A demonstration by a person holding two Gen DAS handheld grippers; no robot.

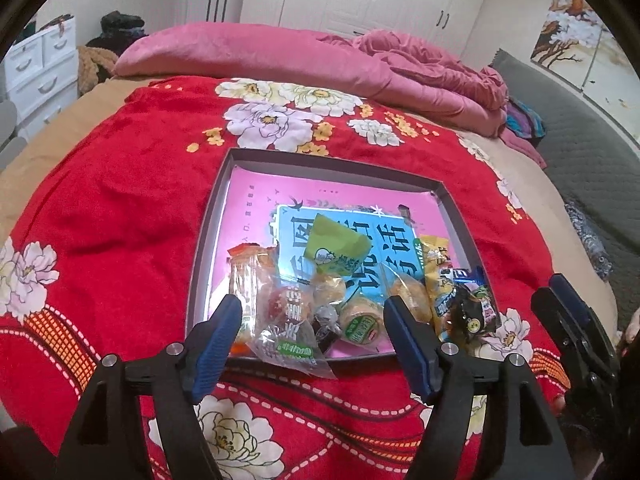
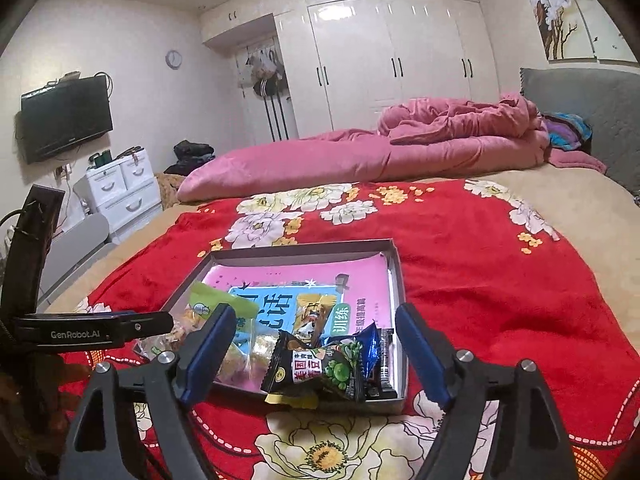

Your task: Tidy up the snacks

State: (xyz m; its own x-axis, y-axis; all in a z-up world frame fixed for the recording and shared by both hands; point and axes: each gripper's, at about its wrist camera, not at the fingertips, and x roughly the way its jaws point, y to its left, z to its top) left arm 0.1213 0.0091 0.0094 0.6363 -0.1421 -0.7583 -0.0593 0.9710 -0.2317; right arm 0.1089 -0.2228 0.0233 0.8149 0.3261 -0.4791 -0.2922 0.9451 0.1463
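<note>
Both claws hang with jaws apart, gripping nothing: the left claw (image 1: 312, 316) and right claw (image 2: 316, 328). Snacks (image 1: 320, 304) crowd the 6 o'clock end of a shallow box (image 1: 216, 216) on the red blanket (image 1: 120, 200); a black packet (image 2: 316, 372) lies at its 5 o'clock corner.

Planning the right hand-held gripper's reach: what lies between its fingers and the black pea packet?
Right wrist view: nothing lies between the open right hand-held gripper and the black pea packet, only the tray's near rim and red blanket.

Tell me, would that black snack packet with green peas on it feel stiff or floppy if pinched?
Probably floppy: the black snack packet looks like thin crinkled film. Its glossy surface may be slippery. Likely light, since it rests puffed on the box edge.
</note>
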